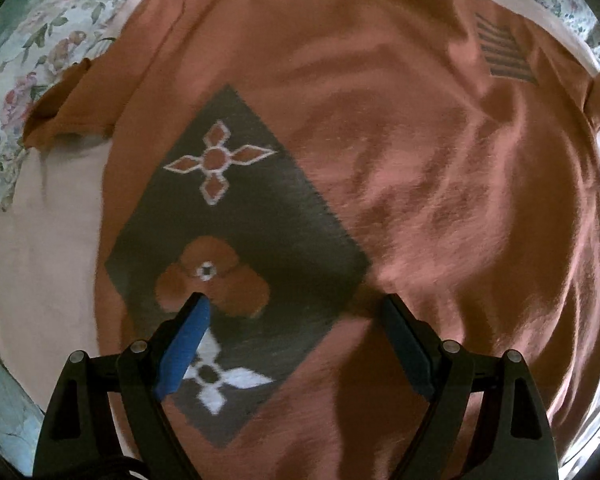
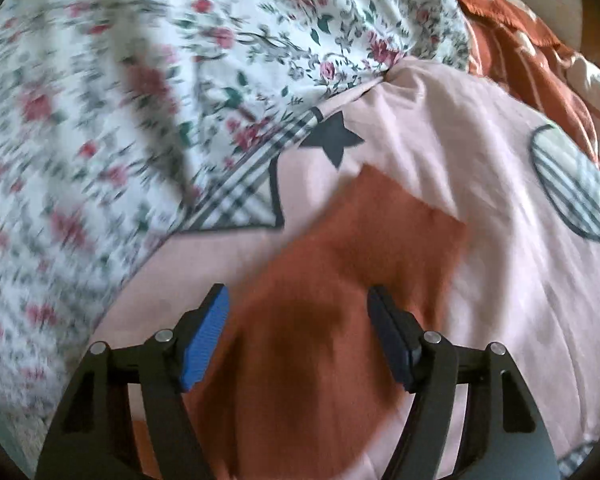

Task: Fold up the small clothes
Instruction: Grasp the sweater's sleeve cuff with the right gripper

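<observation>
The rust-orange T-shirt [image 1: 400, 152] lies spread flat on a pink sheet [image 1: 40, 248]. A dark grey diamond print [image 1: 268, 216] with flower and cross motifs occupies one side of its fabric; a small striped grey patch [image 1: 504, 54] sits near the opposite edge. One short sleeve [image 1: 68, 112] extends outward over the sheet.

The left hand-held gripper [image 1: 296, 308] is positioned above the diamond print with its jaws spread wide and nothing between them. The blue pad [image 1: 186, 348] overlaps the flower motif in this view.

In the right wrist view, a corner portion of the T-shirt [image 2: 340, 264] rests on the pink sheet [image 2: 500, 300]. The right hand-held gripper [image 2: 298, 298] is above this portion, jaws apart, holding nothing.

A floral bedcover [image 2: 120, 100] borders the sheet. A star print [image 2: 332, 140] marks the sheet. An orange patterned cloth [image 2: 520, 52] lies beyond.
</observation>
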A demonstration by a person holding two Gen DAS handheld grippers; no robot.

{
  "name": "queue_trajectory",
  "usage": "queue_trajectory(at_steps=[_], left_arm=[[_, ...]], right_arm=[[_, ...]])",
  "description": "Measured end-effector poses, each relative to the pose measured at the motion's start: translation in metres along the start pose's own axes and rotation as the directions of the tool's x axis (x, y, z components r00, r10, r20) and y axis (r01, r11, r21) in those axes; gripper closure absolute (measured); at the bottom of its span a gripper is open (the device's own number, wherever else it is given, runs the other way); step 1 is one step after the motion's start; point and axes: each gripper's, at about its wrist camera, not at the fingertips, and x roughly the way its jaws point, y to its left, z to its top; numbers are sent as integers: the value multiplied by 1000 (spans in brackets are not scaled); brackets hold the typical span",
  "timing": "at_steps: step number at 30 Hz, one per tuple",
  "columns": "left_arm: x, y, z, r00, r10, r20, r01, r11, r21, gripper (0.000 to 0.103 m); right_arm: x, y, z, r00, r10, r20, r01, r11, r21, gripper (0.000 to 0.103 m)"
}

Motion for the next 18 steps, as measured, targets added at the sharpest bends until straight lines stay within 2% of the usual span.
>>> queue_trajectory(at_steps=[1,2,3,4,5,6,8,10,13,16,18], left_arm=[[0,-3,0,1000,5,-5,-5,1000,2,16],[1,-5,3,1000,1,-5,-1,1000,3,16],[2,-6,5,1000,-5,-5,5,1000,2,16],[3,-7,7,1000,-16,-5,16,1000,0,16],[2,-8,6,1000,-14,-11,14,1000,1,16],[3,-7,9,1000,-26,-7,26,1000,-1,16],[2,-7,14,999,-39,-6,39,999,0,16],[2,-4,20,999,-53,-3,53,999,1,16],[3,5,23,997,-76,9,76,997,-3,16],[-1,15,23,996,-87,22,87,996,-1,16],[-6,25,23,995,-89,37,89,996,-1,16]], right_arm=[[7,0,4,1000,-21,-17,21,1000,0,31],[16,0,8,998,-52,-27,52,999,-8,37],[18,1,9,996,-82,-20,81,996,-20,55],[17,2,9,994,-108,-4,108,994,-34,66],[15,1,8,996,-86,3,86,996,-33,86],[12,0,7,999,-40,7,40,999,-20,98],[-2,2,-8,999,14,32,-13,999,-39,98],[-19,17,-25,995,92,48,-87,990,-107,98],[-39,47,-53,976,218,24,-210,959,-192,98],[-56,78,-90,944,328,-24,-324,914,-245,98],[-68,112,-131,906,414,-86,-421,863,-281,98]])
